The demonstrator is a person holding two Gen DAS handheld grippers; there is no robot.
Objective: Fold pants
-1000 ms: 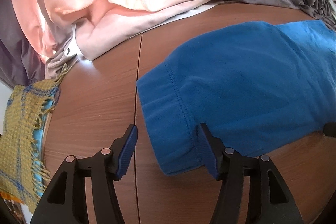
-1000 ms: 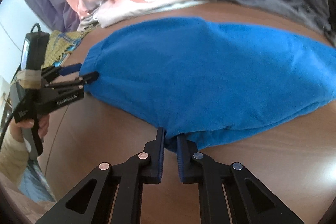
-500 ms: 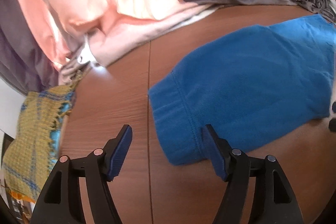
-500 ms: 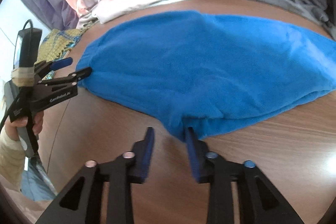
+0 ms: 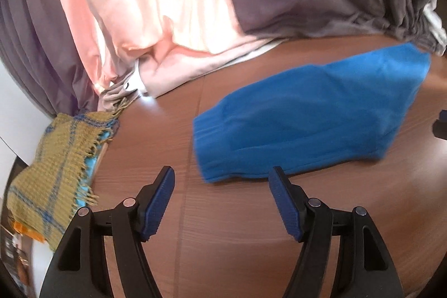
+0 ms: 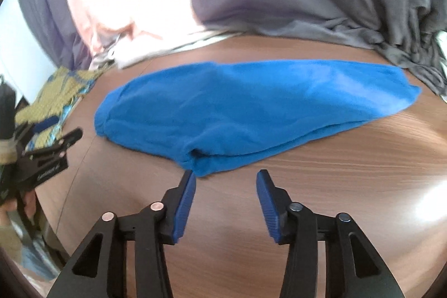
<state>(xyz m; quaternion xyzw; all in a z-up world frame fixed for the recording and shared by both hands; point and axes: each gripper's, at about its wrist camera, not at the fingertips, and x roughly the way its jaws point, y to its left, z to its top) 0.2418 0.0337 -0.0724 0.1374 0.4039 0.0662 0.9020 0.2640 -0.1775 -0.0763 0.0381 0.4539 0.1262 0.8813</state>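
The folded blue pants (image 6: 251,105) lie flat on the wooden desk (image 6: 349,200), free of both grippers. The left gripper (image 5: 222,193) has its fingers wide and empty. The right gripper (image 6: 225,193) has empty fingers, opening. Only the right view shows the person's hand (image 6: 28,203); only the left shows the fringed yellow cloth (image 5: 53,172) in full.

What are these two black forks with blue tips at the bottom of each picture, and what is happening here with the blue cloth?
No robot here: a person holds a hand tool in each hand, each carrying a camera looking along its two fingers. One picture comes from the left tool, the other from the right tool, which also shows the left one beside it. On the brown wooden table lie folded bright blue fleece pants; a yellow-and-blue woven fringed cloth hangs at the edge. The left tool is open, the right is opening; neither holds anything.
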